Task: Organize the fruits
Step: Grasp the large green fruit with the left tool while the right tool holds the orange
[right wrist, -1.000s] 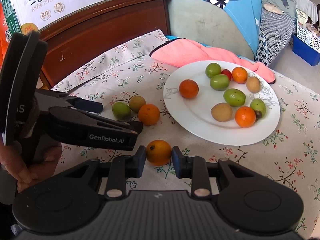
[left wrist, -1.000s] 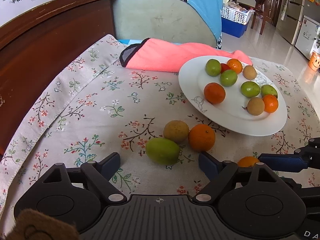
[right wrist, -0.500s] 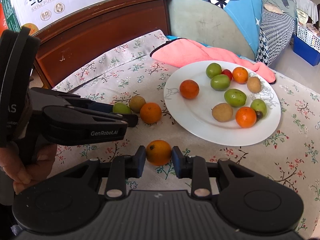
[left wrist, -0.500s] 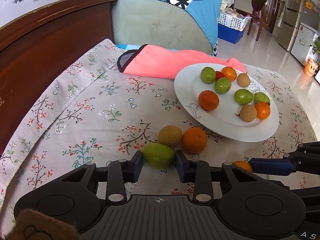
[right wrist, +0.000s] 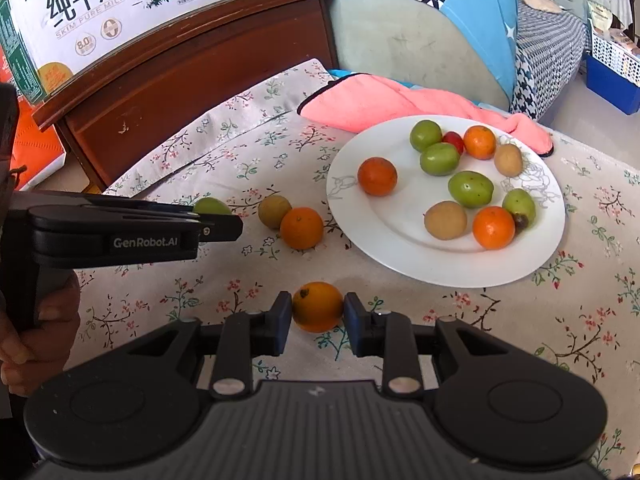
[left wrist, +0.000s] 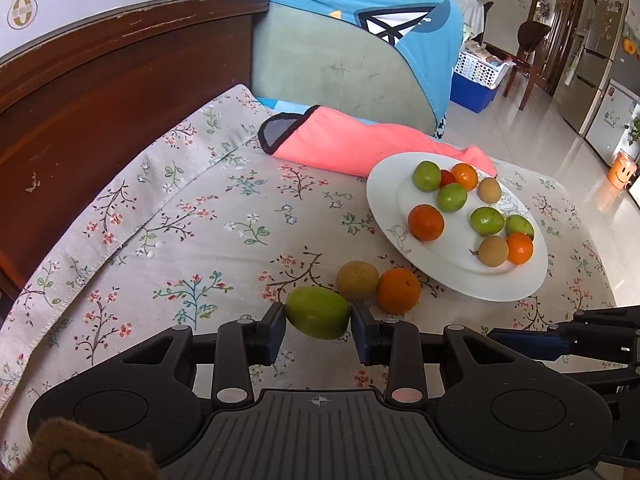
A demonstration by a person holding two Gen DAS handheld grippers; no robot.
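Fingers of the left gripper point(left wrist: 318, 322) pinch the green fruit point(left wrist: 318, 312), the right gripper point(right wrist: 314, 314) an orange point(right wrist: 317, 306); lift both gently, then lower onto bare plate point(right wrist: 400, 248).

We look forward low along each tool's fingers, close above the flowered cloth point(left wrist: 168, 216). Both views face the white plate point(left wrist: 384, 200) point(right wrist: 400, 256); ours on the right sits further right, catching the other tool point(right wrist: 216, 222) side-on.
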